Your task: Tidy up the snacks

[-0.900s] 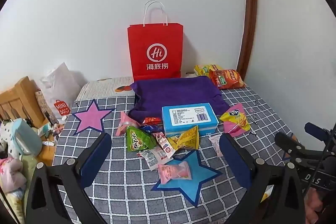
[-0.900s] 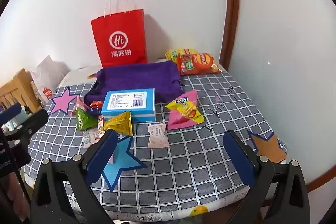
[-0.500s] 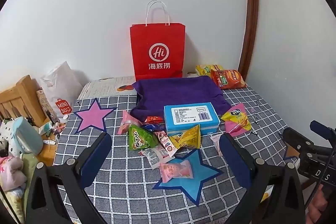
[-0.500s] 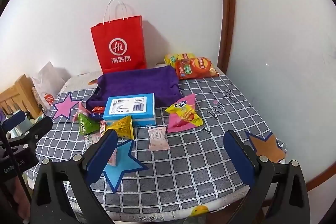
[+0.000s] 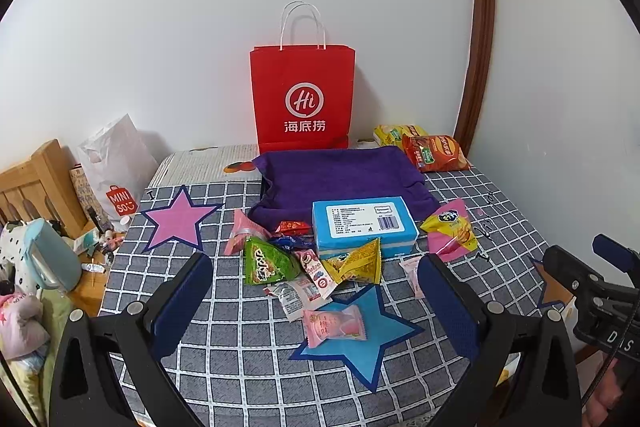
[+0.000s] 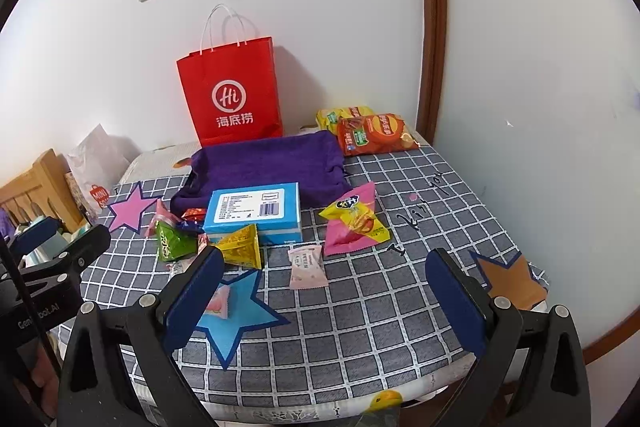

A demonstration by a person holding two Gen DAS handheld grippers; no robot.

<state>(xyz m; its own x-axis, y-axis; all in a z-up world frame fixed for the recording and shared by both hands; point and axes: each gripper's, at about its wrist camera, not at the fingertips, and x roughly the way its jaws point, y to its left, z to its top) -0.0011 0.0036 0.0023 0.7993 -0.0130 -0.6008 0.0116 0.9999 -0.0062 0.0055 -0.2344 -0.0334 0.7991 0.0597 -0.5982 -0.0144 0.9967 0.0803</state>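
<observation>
Snacks lie loose on the desk (image 5: 240,347), ahead of both sets of fingers. Pink peach-print packet (image 5: 335,323) on a blue star patch (image 5: 384,339), between the left gripper's fingers (image 5: 182,303) in that view and nearest to them. Just beyond it: a white wrapper (image 5: 296,293), a green triangular packet (image 5: 266,263), a yellow triangular packet (image 5: 356,263), small red and blue sweets (image 5: 292,233). Blue box (image 5: 362,225) sits behind these, its back edge on a purple cloth (image 5: 340,175). Pink-and-yellow pouch (image 5: 450,229) beside the box, on the side of the left gripper's right finger. A pale pink packet (image 6: 306,265) lies alone ahead of the right gripper's fingers (image 6: 456,303), between them in that view. Orange chip bag (image 6: 374,135) and a yellow bag (image 6: 332,115) at the far desk edge, by the wall. Red paper bag (image 5: 302,99) stands upright behind the cloth.

Left gripper (image 5: 316,301): fingers spread wide, nothing between the pads, hanging above the near desk edge. Right gripper (image 6: 322,301): the same, released, holding nothing.

Pink star patch (image 5: 178,221) off beyond the left gripper's left finger; orange star patch (image 6: 508,279) just past the right gripper's right finger. White shopping bag (image 5: 116,163) beside the desk.
</observation>
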